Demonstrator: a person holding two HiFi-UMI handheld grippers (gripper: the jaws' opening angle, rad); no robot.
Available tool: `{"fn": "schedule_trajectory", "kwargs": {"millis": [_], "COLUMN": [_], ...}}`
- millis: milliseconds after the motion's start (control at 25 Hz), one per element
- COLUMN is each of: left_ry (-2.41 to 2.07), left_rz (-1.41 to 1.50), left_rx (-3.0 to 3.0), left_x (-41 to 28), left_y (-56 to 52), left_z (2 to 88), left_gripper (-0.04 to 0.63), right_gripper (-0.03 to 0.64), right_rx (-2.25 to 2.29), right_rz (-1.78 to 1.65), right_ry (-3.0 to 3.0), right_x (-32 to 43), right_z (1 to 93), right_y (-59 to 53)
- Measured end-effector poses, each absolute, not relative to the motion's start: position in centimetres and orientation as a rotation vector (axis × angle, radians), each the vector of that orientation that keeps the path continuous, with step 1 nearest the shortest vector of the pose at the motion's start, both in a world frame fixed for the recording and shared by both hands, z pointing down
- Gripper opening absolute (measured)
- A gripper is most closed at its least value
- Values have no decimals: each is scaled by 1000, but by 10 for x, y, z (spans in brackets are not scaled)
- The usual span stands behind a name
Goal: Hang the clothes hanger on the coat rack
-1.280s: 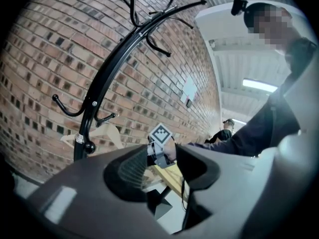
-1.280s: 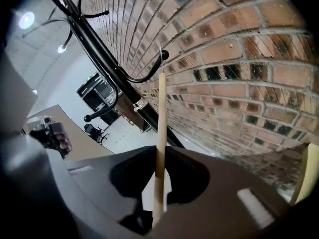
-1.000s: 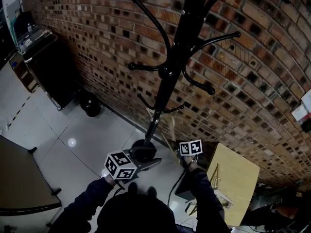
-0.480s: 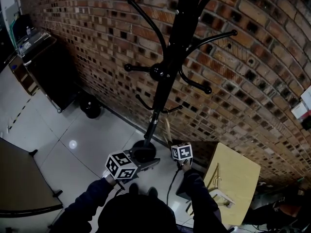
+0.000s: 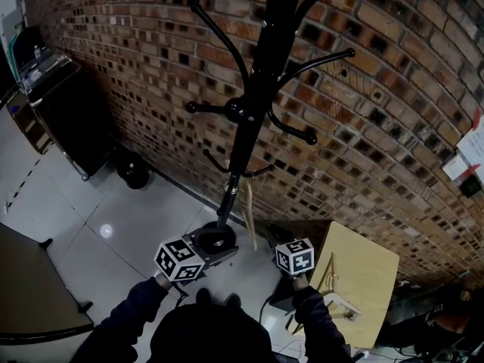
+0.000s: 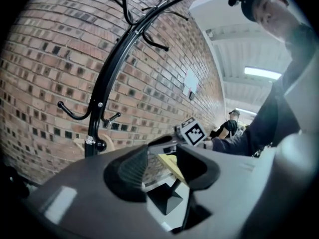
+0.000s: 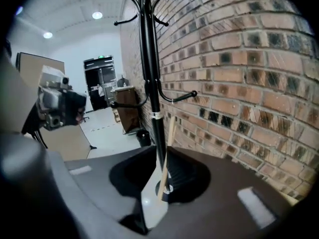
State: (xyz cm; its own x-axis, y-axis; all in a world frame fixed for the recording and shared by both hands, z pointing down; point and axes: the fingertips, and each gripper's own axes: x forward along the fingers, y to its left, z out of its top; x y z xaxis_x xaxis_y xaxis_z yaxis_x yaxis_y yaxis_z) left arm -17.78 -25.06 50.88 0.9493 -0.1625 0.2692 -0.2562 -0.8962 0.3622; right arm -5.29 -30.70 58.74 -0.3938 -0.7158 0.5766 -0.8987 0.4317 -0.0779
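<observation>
The left gripper (image 6: 162, 156) is level with the coat rack's round base (image 5: 215, 240). Its fingers (image 6: 130, 167) stand wide apart and hold nothing. The right gripper (image 7: 160, 156) sits just right of that base. Its fingers (image 7: 185, 176) are set to a narrow gap and closed on the lower end of the clothes hanger (image 7: 164, 178). The hanger is a pale wooden piece seen edge-on, rising just beside the pole on its right. Its upper end is near the lowest hooks, and contact with a hook cannot be determined. Everything stands on a glossy white tiled floor (image 5: 128, 218). At the near left, the curved edge of a dark tabletop (image 5: 34, 286) borders this floor. At the near right, the corner of a light wooden tabletop (image 5: 367, 271) comes close to the right gripper and limits room on that side. The widest open stretch of floor lies left of the base and runs toward the wall. The coat rack (image 5: 240, 138) is black, with one short pair of low hooks, a ring of hooks at mid-height and long curved arms at the top. All of these spread outward from the pole. A brick wall (image 5: 378, 150) runs directly behind the rack, leaving only a narrow strip of floor between base and wall. Along the foot of that wall to the left stands a small black bin (image 5: 134, 171). A black cabinet (image 5: 76, 119) stands beyond it at the far left edge of the floor.
</observation>
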Motion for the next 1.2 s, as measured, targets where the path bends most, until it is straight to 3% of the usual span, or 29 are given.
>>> {"fn": "schedule_trajectory", "kwargs": {"millis": [80, 320, 1200], "left_ry": [-313, -346, -329], "left_rz": [338, 368, 344], "left_rx": [2709, 2686, 2715], "left_x": [-182, -195, -190], "left_y": [-243, -220, -218], "left_z": [512, 532, 530], "left_gripper": [187, 187, 138], "right_gripper": [27, 6, 6], "right_rx": [1364, 1383, 1333], "right_rz": [550, 585, 487], "right_ry": [-2315, -2409, -2426], "right_x": [-69, -96, -120], "right_z": [560, 527, 507], "right_y": [-279, -214, -204]}}
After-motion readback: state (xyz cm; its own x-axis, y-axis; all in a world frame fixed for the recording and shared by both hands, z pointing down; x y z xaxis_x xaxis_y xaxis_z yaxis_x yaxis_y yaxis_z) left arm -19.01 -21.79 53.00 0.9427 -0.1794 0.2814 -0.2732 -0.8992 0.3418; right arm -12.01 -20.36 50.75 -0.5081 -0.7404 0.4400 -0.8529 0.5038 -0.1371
